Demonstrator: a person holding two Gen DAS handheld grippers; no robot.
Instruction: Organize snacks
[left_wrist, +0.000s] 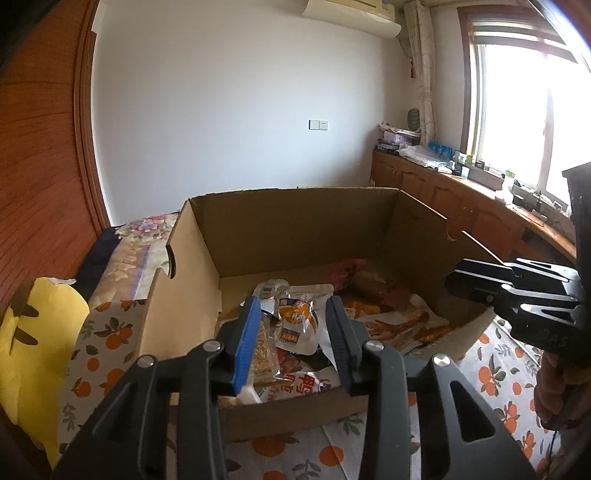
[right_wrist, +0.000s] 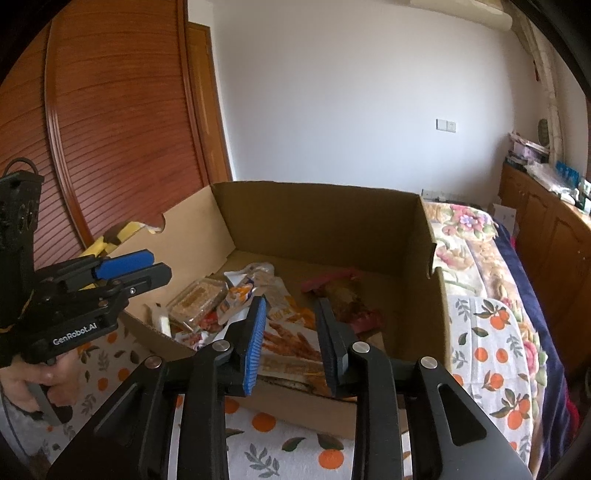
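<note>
Hovering empty with jaws apart, left gripper and right gripper face the brown cardboard box; jumbled foil snack packets inside look unsorted.

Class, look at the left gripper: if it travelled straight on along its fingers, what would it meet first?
Probably the white snack packet with the orange print, lying on the pile in the cardboard box. It sits between the open fingers of the left gripper; depth is uncertain in this fisheye view.

light: daylight from the window at far right, blown out to white glare | room: evenly bright, box interior shadowed | focus: sharp, little blur | edges: strong fisheye bending, dark corners
</note>
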